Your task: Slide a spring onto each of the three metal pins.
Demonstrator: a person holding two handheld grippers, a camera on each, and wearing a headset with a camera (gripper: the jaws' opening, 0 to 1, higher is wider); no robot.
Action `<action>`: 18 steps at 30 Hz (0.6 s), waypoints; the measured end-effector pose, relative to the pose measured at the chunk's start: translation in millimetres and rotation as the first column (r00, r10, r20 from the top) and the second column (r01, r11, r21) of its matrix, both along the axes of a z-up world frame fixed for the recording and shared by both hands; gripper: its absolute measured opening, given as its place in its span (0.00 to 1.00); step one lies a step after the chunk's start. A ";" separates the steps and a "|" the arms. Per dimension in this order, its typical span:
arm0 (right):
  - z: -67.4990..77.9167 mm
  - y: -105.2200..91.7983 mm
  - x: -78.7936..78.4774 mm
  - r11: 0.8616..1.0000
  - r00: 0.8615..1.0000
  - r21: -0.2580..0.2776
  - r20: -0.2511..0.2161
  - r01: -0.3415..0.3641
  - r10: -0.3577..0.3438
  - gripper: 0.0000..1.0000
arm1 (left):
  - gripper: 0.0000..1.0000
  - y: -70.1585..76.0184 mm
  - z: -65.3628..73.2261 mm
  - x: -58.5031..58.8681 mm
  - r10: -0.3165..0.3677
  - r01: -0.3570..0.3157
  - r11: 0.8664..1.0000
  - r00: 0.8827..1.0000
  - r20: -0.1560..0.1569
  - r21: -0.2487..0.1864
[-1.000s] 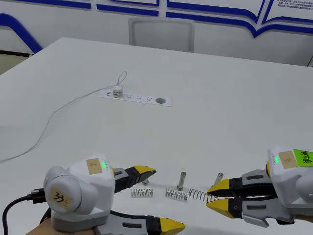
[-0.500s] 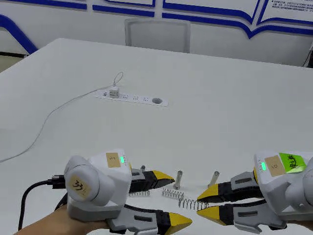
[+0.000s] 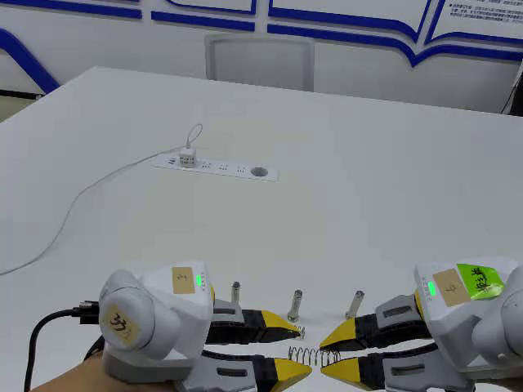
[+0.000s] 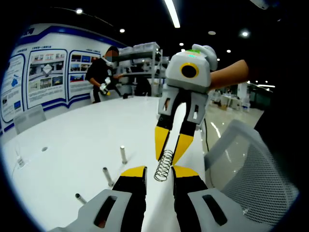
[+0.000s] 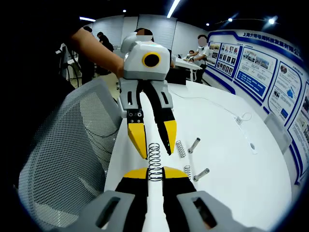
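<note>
The spring (image 3: 307, 356) that lay on the desk (image 3: 384, 204) a second ago, with the right tool (image 3: 324, 358) at its end, is now lifted clear. It hangs roughly level between the two tools at the bottom middle of the head view. The right tool is closed narrow on one end of it. The left tool (image 3: 304, 349) has swung in from the lower left and now straddles the free end. Its jaws stand a little apart, with a gap beside the coil in the right gripper view, so it does not seem to be gripping yet. The three pins (image 3: 295, 305) stand upright in a row just above the tools in the head view, all bare. Two other springs (image 5: 179, 148) lie on the desk beside the pins, right of centre in the right gripper view. No pin is loaded yet; the first spring is only picked up. The left tool probably means to steady the loose end so the coil can be aimed over a pin.
</note>
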State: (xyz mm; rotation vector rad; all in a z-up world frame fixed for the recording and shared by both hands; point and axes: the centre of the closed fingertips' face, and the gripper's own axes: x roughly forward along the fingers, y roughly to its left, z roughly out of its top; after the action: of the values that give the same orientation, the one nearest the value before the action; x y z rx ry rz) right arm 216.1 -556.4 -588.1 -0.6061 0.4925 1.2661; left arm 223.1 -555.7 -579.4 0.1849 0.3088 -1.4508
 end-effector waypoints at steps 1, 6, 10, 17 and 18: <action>-0.3 0.7 -0.7 1.000 1.000 -0.002 0.001 -0.003 0.003 0.11 | 0.20 -0.2 -0.3 -0.1 -0.007 0.006 1.000 1.000 0.011 0.008; 2.2 2.8 0.1 1.000 1.000 0.005 0.011 -0.003 0.003 0.11 | 0.16 -0.4 -1.9 -3.7 -0.035 0.034 0.999 0.999 0.020 0.030; 2.6 3.8 0.0 1.000 1.000 -0.001 0.016 -0.010 0.010 0.11 | 0.14 -0.2 -3.4 -4.3 -0.043 0.041 0.998 0.998 0.042 0.049; 6.0 3.3 4.8 1.000 0.999 -0.007 0.049 -0.006 0.007 0.11 | 0.11 1.6 -0.9 -2.4 -0.056 0.049 0.997 0.991 0.121 0.059; 6.9 3.8 4.8 1.000 0.998 -0.008 0.058 -0.018 0.018 0.11 | 0.10 0.9 -0.3 -2.0 -0.052 0.044 0.997 0.990 0.132 0.057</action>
State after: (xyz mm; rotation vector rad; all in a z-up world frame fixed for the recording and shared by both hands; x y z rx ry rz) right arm 220.9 -552.6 -581.2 -0.6533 0.4446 1.2608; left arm 221.1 -554.8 -579.8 0.3336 0.2353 -1.4709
